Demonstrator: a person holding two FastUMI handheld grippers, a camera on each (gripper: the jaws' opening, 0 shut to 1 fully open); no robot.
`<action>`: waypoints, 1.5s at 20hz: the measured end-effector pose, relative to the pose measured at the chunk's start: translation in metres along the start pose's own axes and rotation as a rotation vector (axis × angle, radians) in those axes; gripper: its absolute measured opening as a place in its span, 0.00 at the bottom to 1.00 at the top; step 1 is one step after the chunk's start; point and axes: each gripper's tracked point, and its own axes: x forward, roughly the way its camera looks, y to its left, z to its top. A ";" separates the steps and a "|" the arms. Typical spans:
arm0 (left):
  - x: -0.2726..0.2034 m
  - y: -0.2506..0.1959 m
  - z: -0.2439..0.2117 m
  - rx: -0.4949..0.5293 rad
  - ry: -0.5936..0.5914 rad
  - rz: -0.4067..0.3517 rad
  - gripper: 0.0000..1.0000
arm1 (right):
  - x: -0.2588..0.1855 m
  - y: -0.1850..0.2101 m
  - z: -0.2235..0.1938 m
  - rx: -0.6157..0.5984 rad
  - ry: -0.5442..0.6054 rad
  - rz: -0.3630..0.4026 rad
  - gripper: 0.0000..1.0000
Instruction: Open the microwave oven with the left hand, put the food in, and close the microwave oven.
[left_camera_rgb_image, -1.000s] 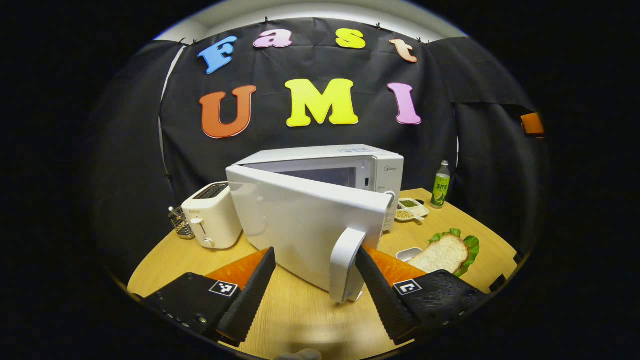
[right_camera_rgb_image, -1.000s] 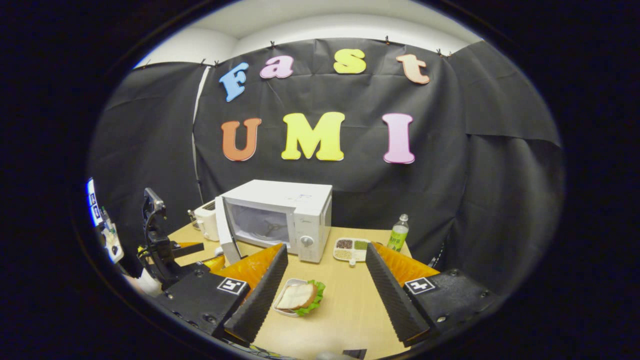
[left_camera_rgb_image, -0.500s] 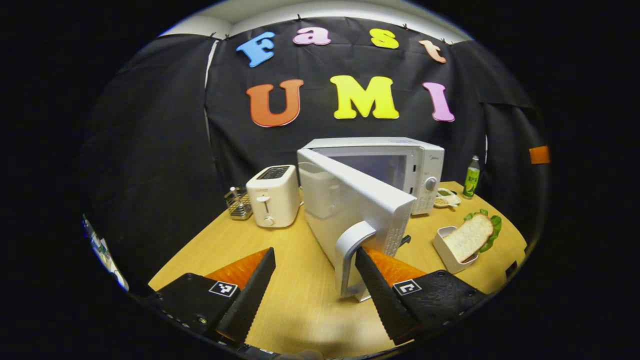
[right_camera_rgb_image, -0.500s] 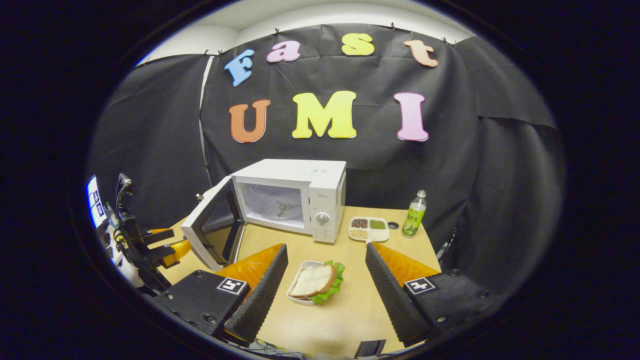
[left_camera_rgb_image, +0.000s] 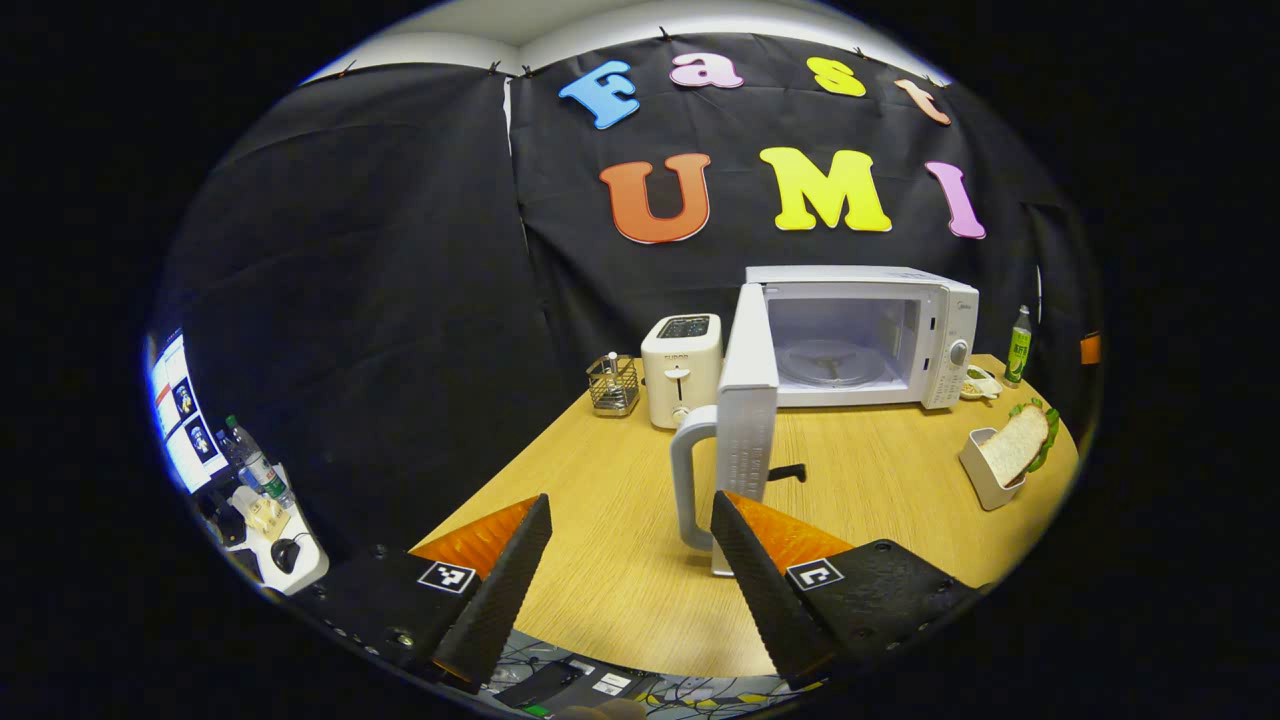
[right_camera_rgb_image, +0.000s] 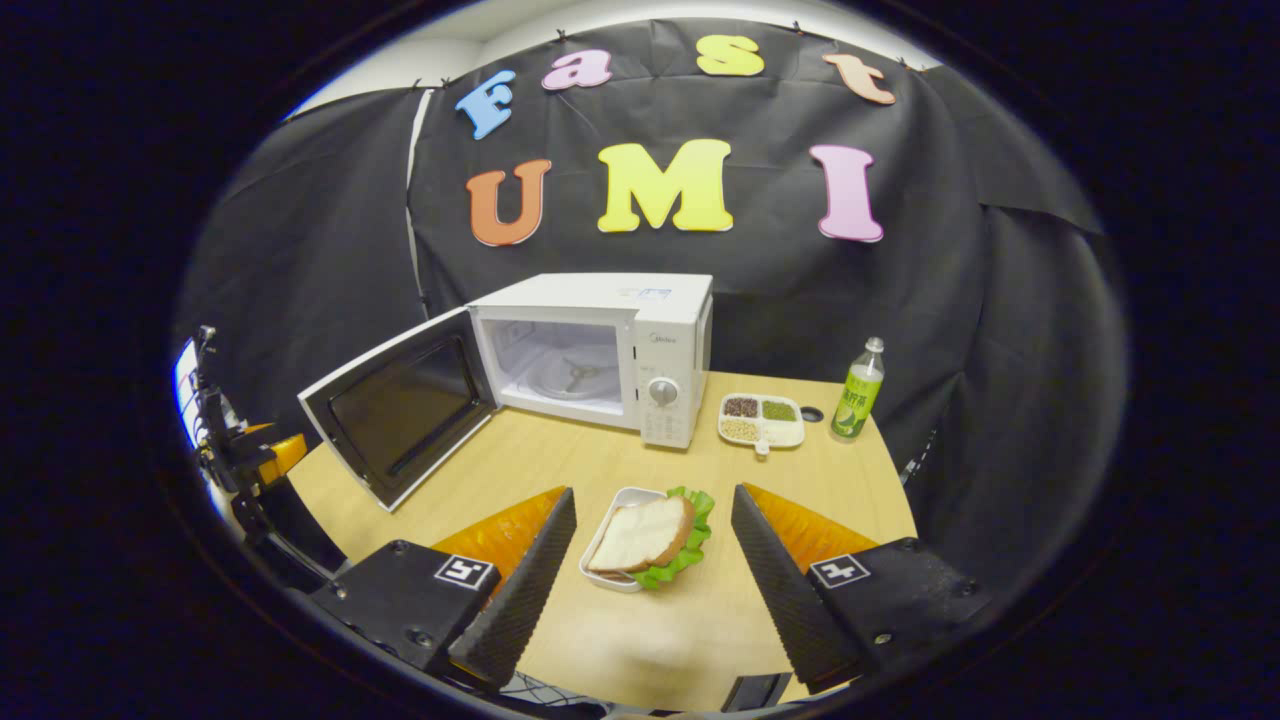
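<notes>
White tray of sandwich (right_camera_rgb_image: 640, 540) | between right gripper (right_camera_rgb_image: 643, 585) parted jaws

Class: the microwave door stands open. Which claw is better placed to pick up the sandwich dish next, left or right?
Right, probably. The right claw is open with the sandwich dish lying between its fingers. The left claw is open at the door handle, far from the dish.

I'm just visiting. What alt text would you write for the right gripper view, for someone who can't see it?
A white microwave stands on a wooden table with its door swung wide open. Nearer the camera, a sandwich in a small white tray lies between the right gripper's spread fingers, untouched. A green bottle stands at right.
</notes>
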 end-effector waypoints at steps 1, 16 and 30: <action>-0.004 -0.001 0.001 -0.003 -0.001 0.004 0.97 | 0.008 -0.006 -0.006 0.007 0.018 -0.004 0.99; -0.035 -0.075 0.034 -0.023 0.043 0.051 0.97 | 0.115 -0.019 -0.087 0.392 0.392 0.261 0.58; -0.060 -0.100 0.047 -0.063 0.071 0.154 0.97 | 0.111 -0.008 -0.050 0.751 0.494 0.463 0.37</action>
